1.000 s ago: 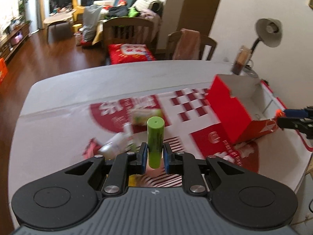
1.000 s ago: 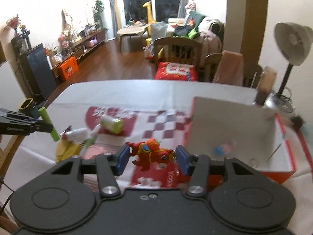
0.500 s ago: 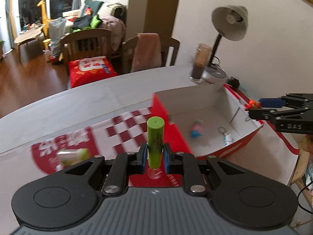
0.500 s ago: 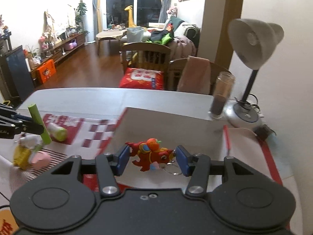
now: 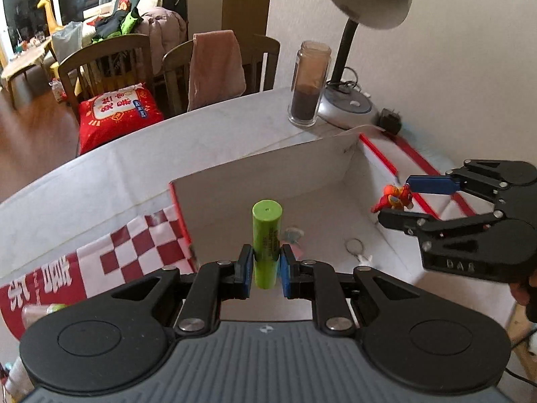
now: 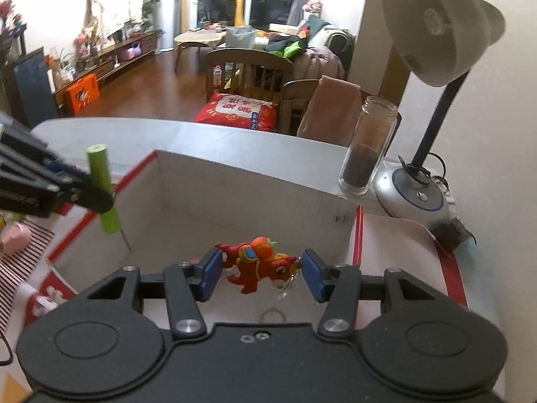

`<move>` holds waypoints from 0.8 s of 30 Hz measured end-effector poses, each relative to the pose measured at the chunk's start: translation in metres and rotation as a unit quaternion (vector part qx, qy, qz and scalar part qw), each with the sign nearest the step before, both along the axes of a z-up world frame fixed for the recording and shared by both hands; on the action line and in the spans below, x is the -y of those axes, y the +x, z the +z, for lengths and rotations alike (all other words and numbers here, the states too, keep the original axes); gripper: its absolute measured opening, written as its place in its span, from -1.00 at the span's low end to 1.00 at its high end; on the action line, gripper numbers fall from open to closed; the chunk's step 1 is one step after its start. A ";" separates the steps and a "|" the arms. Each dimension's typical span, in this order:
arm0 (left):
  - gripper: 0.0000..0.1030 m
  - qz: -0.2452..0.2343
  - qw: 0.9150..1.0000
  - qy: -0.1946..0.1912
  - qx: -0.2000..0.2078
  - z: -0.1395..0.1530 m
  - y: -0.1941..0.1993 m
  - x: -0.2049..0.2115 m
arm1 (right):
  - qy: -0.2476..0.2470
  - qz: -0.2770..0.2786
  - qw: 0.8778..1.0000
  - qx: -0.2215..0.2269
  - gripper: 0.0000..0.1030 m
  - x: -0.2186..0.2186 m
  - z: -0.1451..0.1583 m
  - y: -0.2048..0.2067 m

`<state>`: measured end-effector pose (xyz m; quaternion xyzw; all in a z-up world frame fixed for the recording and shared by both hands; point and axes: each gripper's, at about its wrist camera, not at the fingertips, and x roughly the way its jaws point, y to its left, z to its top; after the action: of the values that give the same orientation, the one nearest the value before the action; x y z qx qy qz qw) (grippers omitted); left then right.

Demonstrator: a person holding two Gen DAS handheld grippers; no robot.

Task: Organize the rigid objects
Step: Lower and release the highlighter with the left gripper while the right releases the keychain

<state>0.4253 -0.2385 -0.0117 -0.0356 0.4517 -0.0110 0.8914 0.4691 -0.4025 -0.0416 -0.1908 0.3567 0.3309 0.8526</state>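
My left gripper (image 5: 265, 270) is shut on an upright green cylinder (image 5: 266, 235), held over the near left part of an open red-and-white box (image 5: 261, 181). In the right wrist view the same green cylinder (image 6: 102, 184) hangs above the box's left wall (image 6: 141, 201). My right gripper (image 6: 262, 273) is shut on a flat red horse keychain (image 6: 260, 263) above the box floor. From the left wrist view that right gripper (image 5: 399, 201) holds the keychain (image 5: 392, 198) over the box's right side. A small blue-pink toy (image 5: 293, 236) and a ring charm (image 5: 357, 250) lie in the box.
A glass jar (image 6: 367, 147) and a desk lamp (image 6: 436, 33) stand behind the box near the wall. A red-and-white checked mat (image 5: 127, 252) covers the table left of the box, with a pink toy (image 6: 15, 236) on it. Chairs stand beyond the table's far edge.
Both grippers have travelled to the right from the mat to above the open box, each keeping its object. The box now fills the middle of both views.
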 end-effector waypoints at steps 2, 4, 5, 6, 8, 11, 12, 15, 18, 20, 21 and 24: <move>-0.68 0.005 1.000 0.008 -0.013 -0.011 0.016 0.006 | -0.007 0.005 1.000 -0.008 -0.01 -0.003 -0.009 0.007; -0.68 0.008 1.000 0.019 -0.024 -0.023 0.031 0.011 | -0.017 0.010 1.000 -0.013 -0.01 -0.007 -0.016 0.010; -0.68 0.010 0.999 0.025 -0.029 -0.029 0.038 0.012 | -0.020 0.012 1.000 -0.018 -0.01 -0.009 -0.020 0.012; -0.68 0.011 0.999 0.032 -0.035 -0.035 0.045 0.013 | -0.022 0.012 0.999 -0.022 -0.01 -0.010 -0.024 0.013; -0.68 0.017 0.998 0.040 -0.051 -0.049 0.058 0.013 | -0.031 0.015 0.999 -0.030 -0.01 -0.013 -0.032 0.016; -0.68 0.021 0.996 0.048 -0.077 -0.067 0.073 0.013 | -0.043 0.019 0.998 -0.044 -0.01 -0.016 -0.043 0.018; -0.68 0.021 0.995 0.048 -0.084 -0.073 0.078 0.014 | -0.047 0.022 0.997 -0.050 -0.01 -0.017 -0.047 0.018; -0.68 0.014 0.993 0.062 -0.099 -0.085 0.085 0.018 | -0.061 0.025 0.996 -0.056 -0.01 -0.019 -0.054 0.017; -0.68 0.013 0.991 0.068 -0.112 -0.094 0.091 0.020 | -0.065 0.022 0.995 -0.066 -0.01 -0.020 -0.056 0.018; -0.68 0.011 0.991 0.069 -0.118 -0.098 0.094 0.022 | -0.069 0.020 0.995 -0.072 -0.01 -0.021 -0.058 0.017; -0.68 0.010 0.990 0.069 -0.121 -0.100 0.096 0.022 | -0.072 0.019 0.994 -0.077 -0.01 -0.021 -0.059 0.018; -0.68 0.009 0.990 0.070 -0.125 -0.104 0.101 0.025 | -0.081 0.014 0.993 -0.090 -0.01 -0.022 -0.063 0.020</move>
<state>0.5268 -0.2639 -0.1160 0.0216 0.5590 0.0326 0.8282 0.4892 -0.3806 -0.1047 -0.2333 0.4548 0.3289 0.7941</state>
